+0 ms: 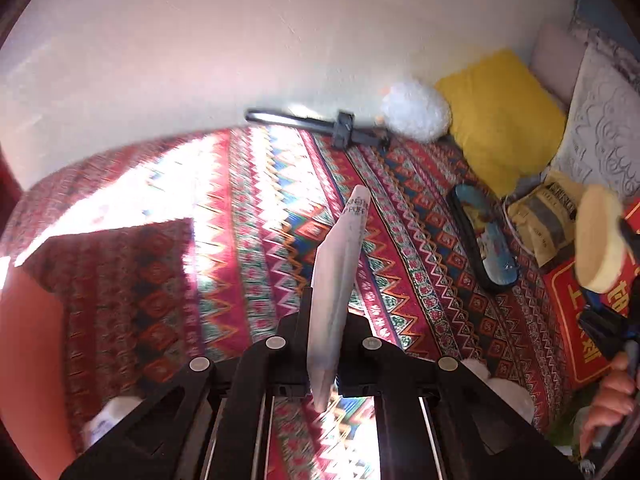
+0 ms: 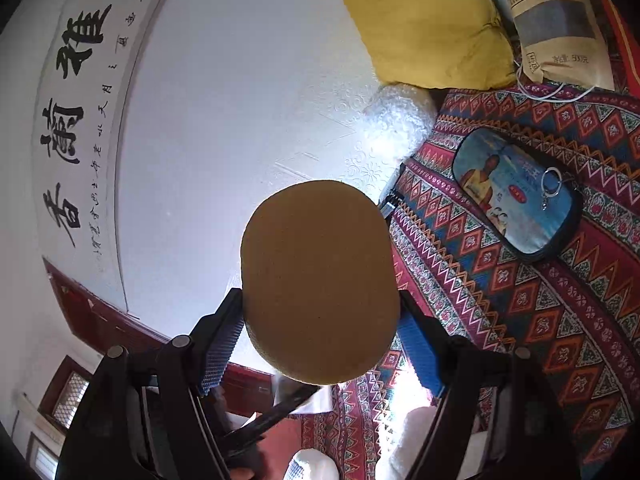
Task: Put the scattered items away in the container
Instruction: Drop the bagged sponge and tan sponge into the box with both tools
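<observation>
My left gripper (image 1: 330, 306) is shut on a thin flat white packet (image 1: 340, 264), seen edge-on, which sticks up above the patterned cloth (image 1: 248, 216). My right gripper (image 2: 320, 304) is shut on a round tan sponge (image 2: 320, 280), its blue pads (image 2: 222, 344) pressing both sides. The same sponge (image 1: 600, 240) shows at the right edge of the left wrist view, above a red box with yellow characters (image 1: 572, 320). A hand (image 1: 612, 396) holds that gripper.
On the cloth lie a blue pouch with a key ring (image 2: 516, 196), a brown paper packet (image 2: 556, 20), a yellow cushion (image 1: 500, 120), a white plush (image 1: 416, 110) and a black bar (image 1: 320, 122) along the wall. A folded patterned cushion (image 1: 120, 288) sits at the left.
</observation>
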Action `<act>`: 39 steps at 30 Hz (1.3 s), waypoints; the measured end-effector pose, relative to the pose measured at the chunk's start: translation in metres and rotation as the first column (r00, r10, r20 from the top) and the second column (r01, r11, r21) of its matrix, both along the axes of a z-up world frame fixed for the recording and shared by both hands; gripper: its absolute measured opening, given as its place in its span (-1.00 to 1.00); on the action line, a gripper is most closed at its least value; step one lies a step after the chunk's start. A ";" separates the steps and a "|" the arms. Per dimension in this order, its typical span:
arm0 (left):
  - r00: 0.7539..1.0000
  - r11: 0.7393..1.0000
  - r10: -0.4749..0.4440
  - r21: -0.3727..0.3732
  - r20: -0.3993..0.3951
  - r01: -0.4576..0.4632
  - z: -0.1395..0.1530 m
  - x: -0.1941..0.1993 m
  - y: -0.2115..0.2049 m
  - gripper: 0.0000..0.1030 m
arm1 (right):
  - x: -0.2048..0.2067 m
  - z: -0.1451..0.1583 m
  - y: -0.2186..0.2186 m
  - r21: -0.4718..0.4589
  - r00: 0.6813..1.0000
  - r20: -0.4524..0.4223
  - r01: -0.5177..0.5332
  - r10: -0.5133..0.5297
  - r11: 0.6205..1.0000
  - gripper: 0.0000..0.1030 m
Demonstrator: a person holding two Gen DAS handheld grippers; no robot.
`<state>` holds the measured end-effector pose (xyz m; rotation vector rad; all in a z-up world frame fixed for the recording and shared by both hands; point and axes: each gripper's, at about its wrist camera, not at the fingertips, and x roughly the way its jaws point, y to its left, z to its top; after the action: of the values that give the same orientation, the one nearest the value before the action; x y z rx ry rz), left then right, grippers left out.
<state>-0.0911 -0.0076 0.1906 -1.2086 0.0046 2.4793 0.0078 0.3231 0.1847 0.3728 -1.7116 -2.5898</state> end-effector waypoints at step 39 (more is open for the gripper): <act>0.724 0.751 0.646 0.373 -0.242 -0.545 0.082 0.182 -0.441 0.99 | -0.080 0.108 -0.393 0.452 0.845 0.006 -0.479 0.534 0.752 0.79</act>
<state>0.0908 -0.4488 0.2722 -0.6799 -0.7350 3.0869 -0.0718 -0.0697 0.2923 0.5765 -0.8021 -2.4692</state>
